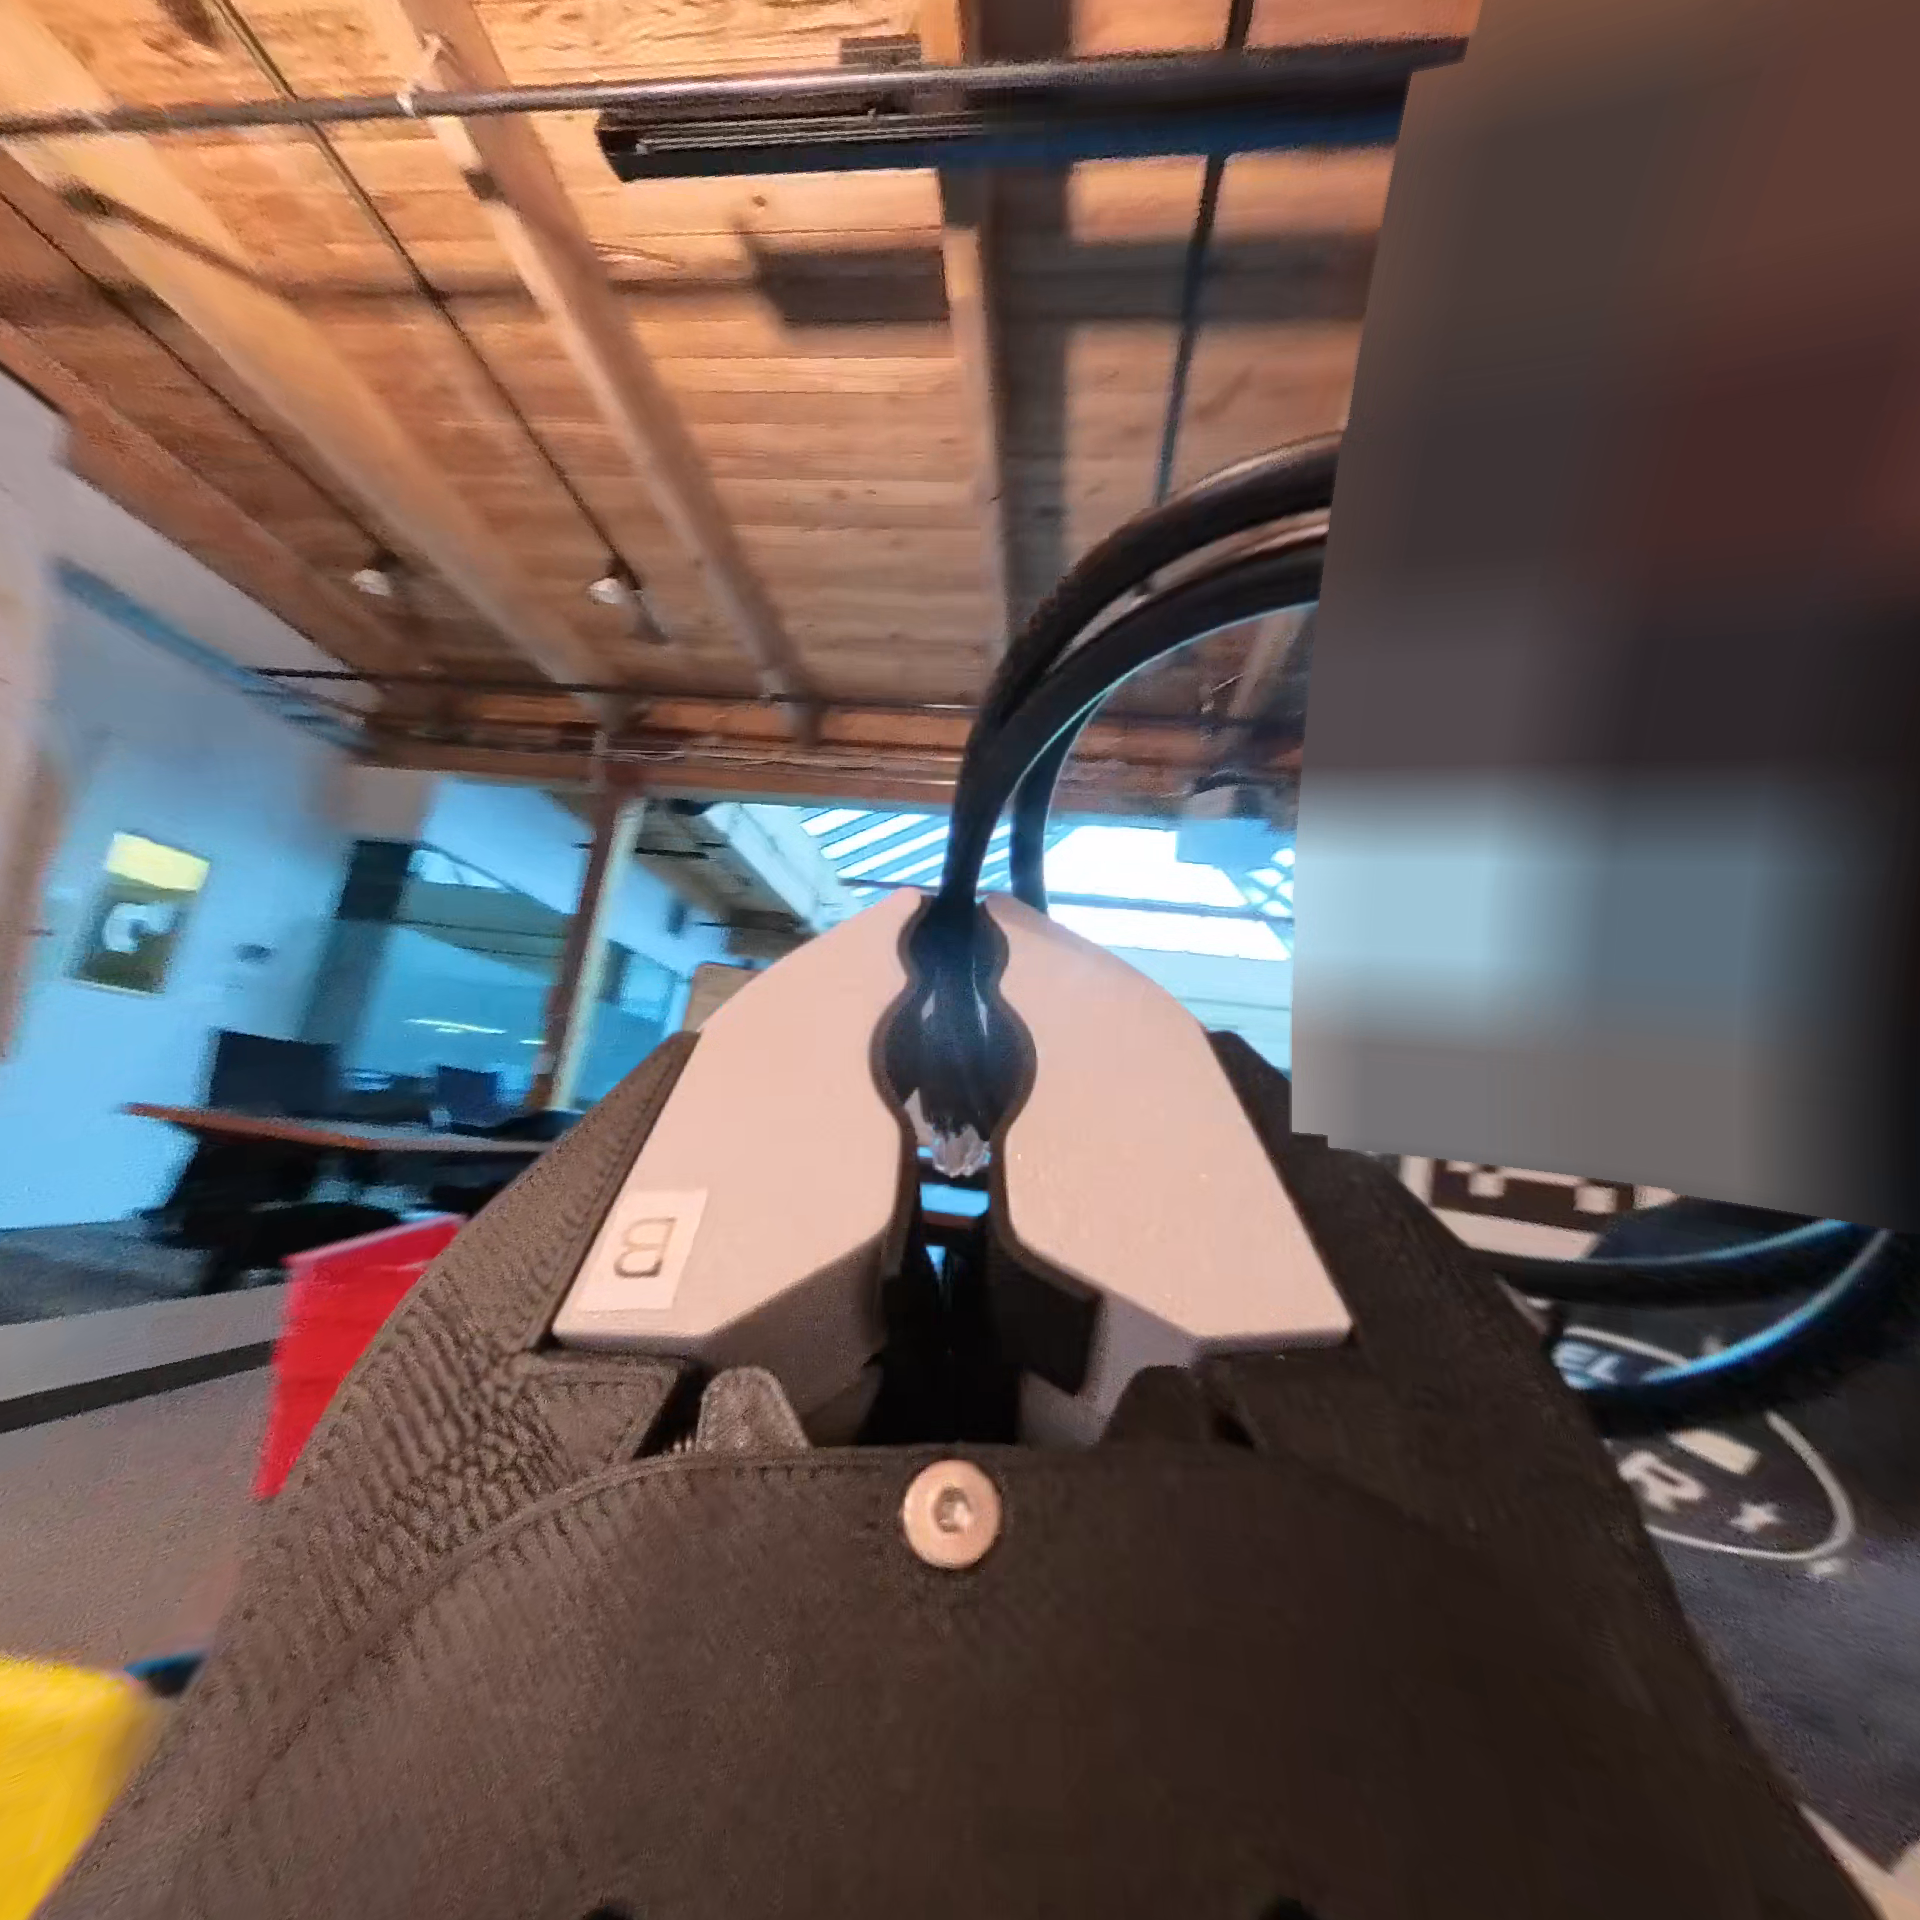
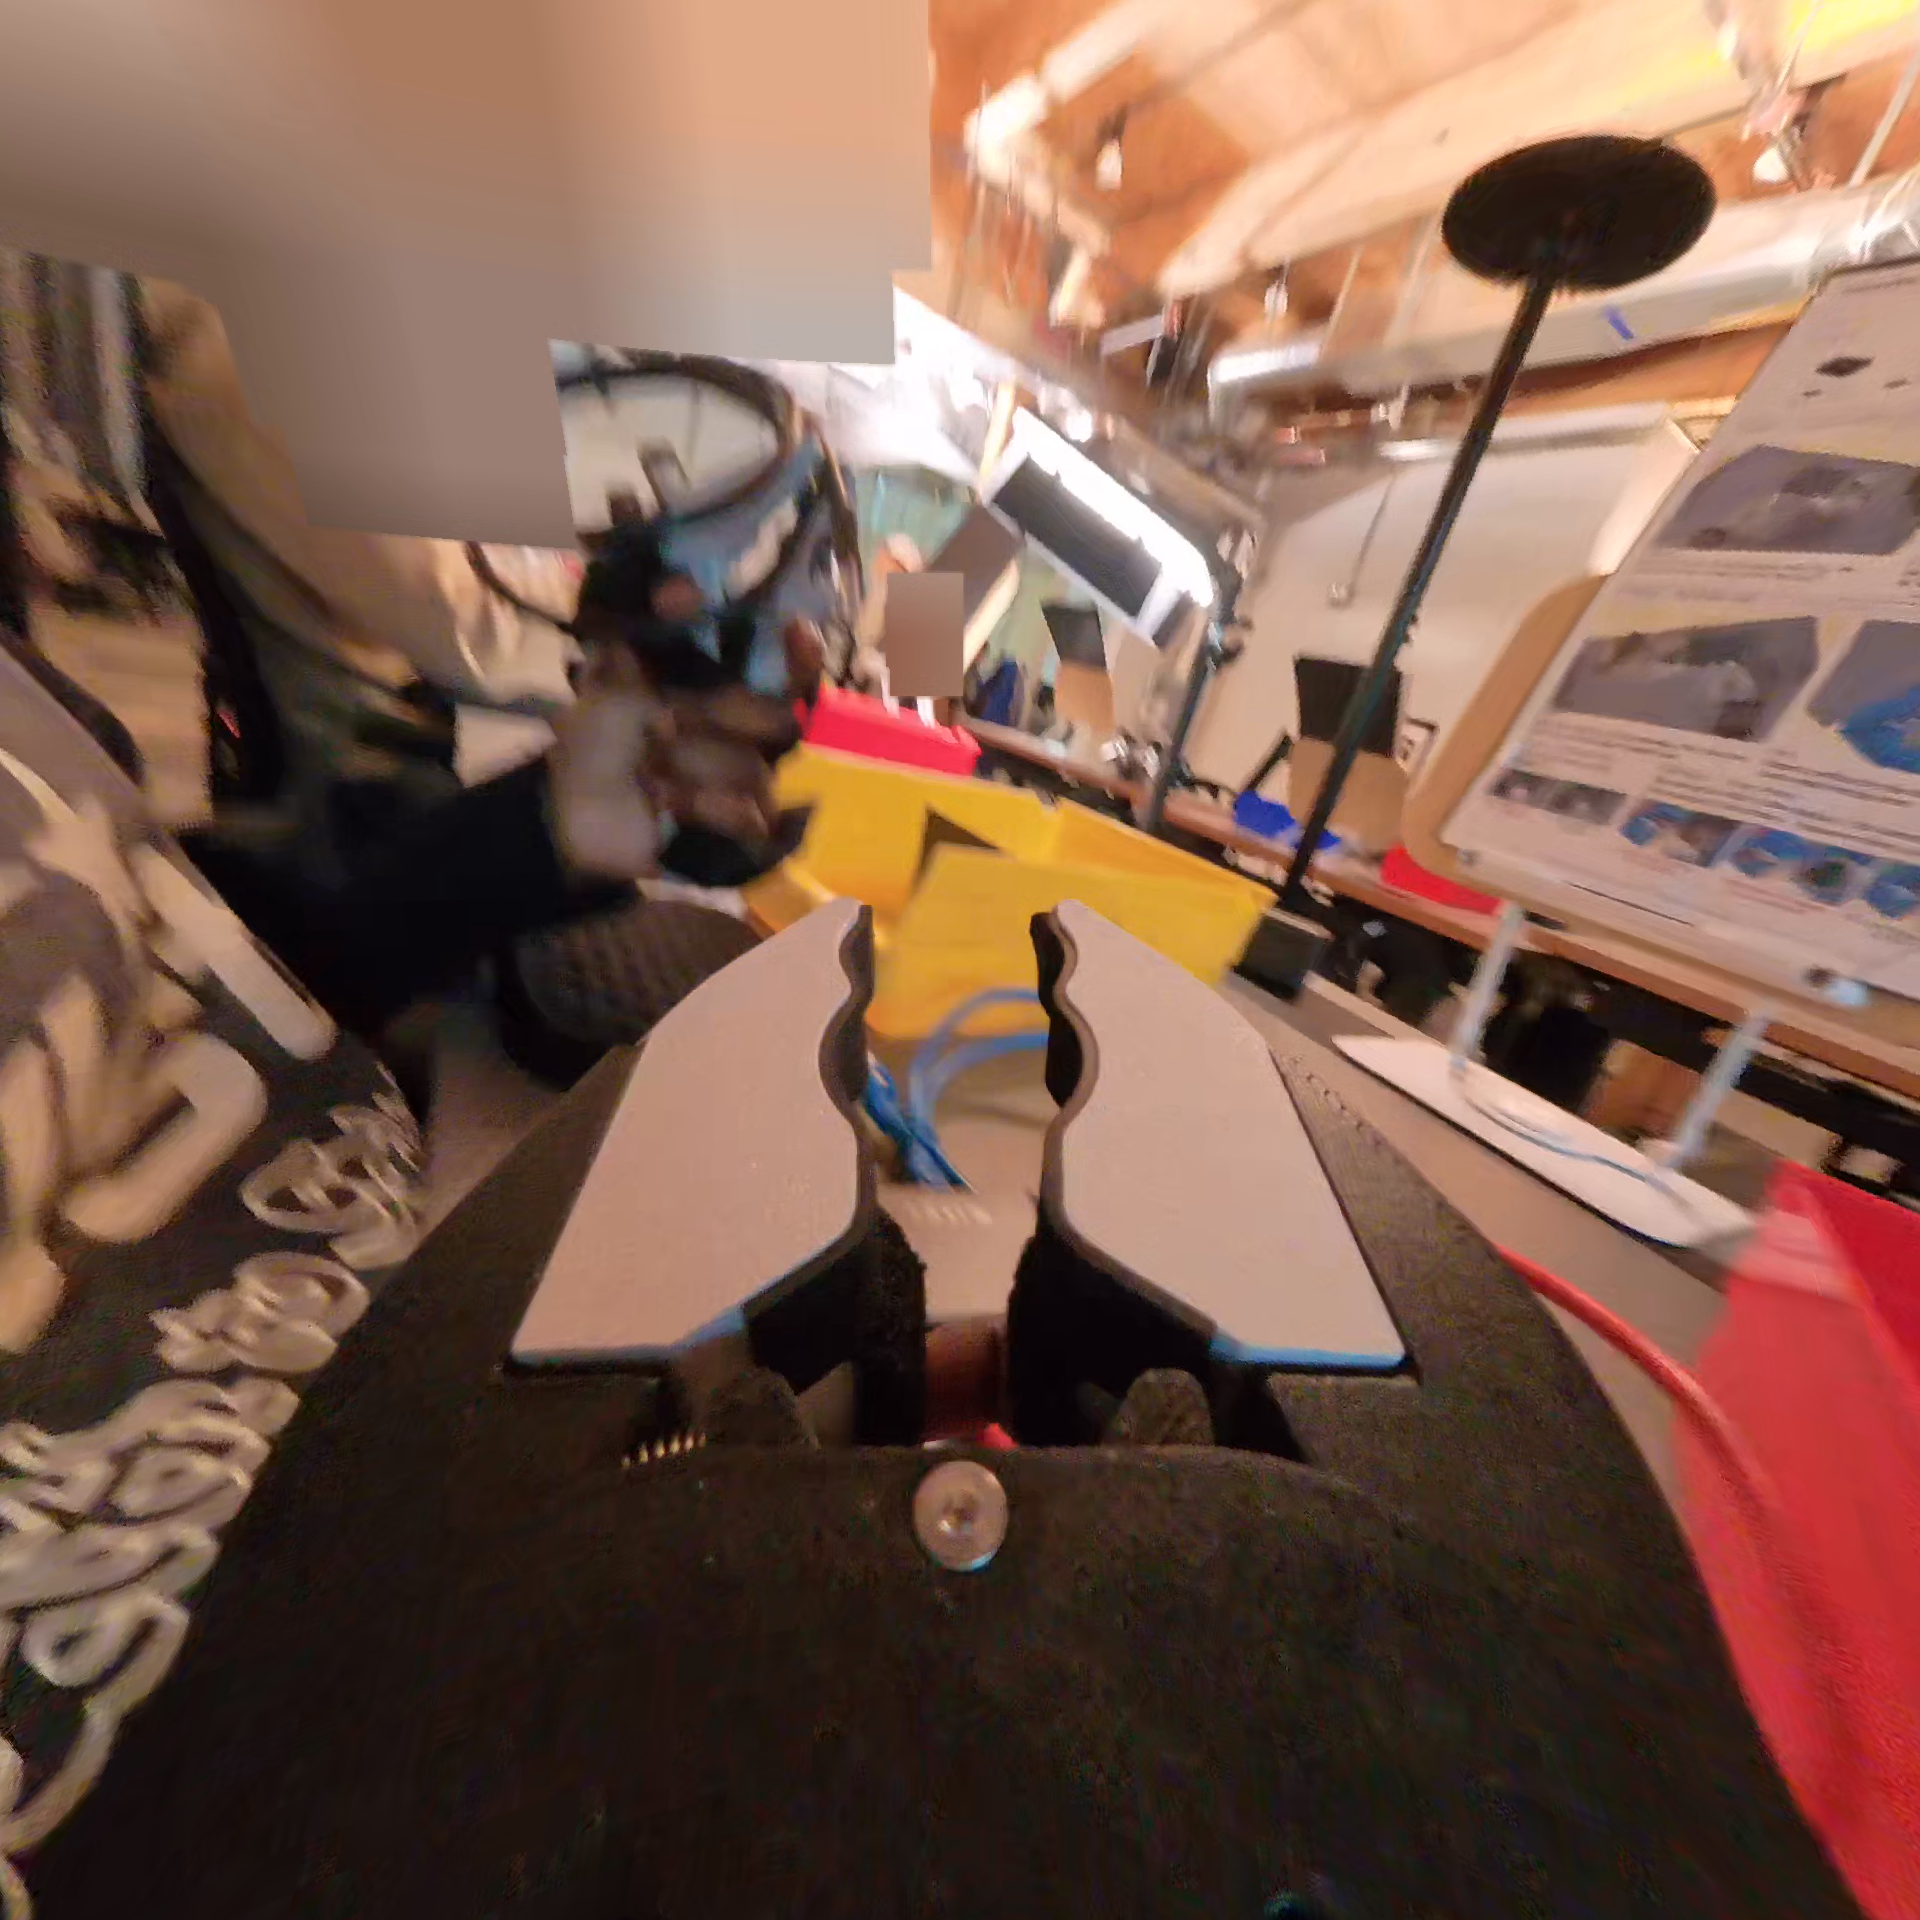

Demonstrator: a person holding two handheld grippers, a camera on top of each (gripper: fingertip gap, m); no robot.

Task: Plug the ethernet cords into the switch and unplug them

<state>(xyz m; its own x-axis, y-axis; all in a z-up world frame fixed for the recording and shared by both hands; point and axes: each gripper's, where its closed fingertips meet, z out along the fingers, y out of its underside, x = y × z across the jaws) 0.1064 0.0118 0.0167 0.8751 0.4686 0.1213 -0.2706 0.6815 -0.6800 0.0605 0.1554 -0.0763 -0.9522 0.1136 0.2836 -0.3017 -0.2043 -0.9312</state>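
Note:
In the left wrist view my left gripper (image 1: pixel 956 914) is shut on a black ethernet cord (image 1: pixel 1049 665). Its clear plug (image 1: pixel 951 1138) sits between the grey fingers and the cable arcs up and off to the right. The view tilts up toward the wooden ceiling. In the right wrist view my right gripper (image 2: pixel 951 925) is open and empty. Between and beyond its fingers a grey switch (image 2: pixel 961 1174) shows with blue ethernet cords (image 2: pixel 930 1101) at its ports. The left gripper, blurred, shows far off in the right wrist view (image 2: pixel 665 748).
Yellow bins (image 2: pixel 1039 873) stand behind the switch, with a red bin (image 2: pixel 883 727) beyond. A red bin (image 2: pixel 1829 1455) and red cable (image 2: pixel 1621 1340) are at the right. A poster board on a stand (image 2: pixel 1714 665) and a black pole (image 2: pixel 1392 623) stand right. A person's patterned dark clothing (image 2: pixel 156 1143) fills the left. Tip to tip, the grippers are about 20 centimeters apart.

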